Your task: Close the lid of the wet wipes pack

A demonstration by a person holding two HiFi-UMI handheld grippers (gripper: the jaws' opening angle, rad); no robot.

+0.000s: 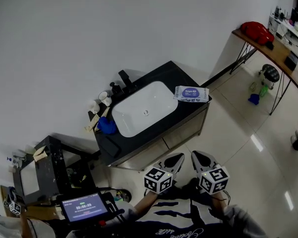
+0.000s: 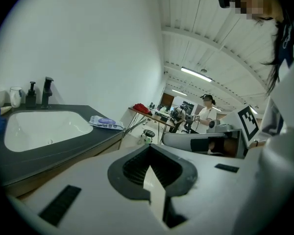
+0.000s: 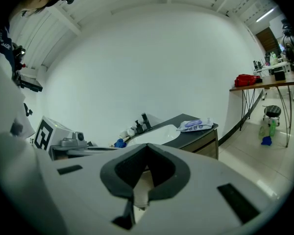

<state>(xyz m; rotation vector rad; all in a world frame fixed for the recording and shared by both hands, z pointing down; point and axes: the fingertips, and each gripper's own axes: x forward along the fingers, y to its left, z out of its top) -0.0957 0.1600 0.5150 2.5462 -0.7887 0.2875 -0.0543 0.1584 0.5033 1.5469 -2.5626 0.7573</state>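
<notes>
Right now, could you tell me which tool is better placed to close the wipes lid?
Right, probably: the right tool sits nearer the wet wipes pack on the counter than the left tool.

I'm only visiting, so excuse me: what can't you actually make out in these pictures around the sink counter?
Wet wipes pack: too small in all three views to tell whether its lid is open or shut.
Blue object beside the basin: too small in the head view to identify; cut off by the left gripper view's edge.
Small white containers near the faucet: too small to say what they are.
</notes>
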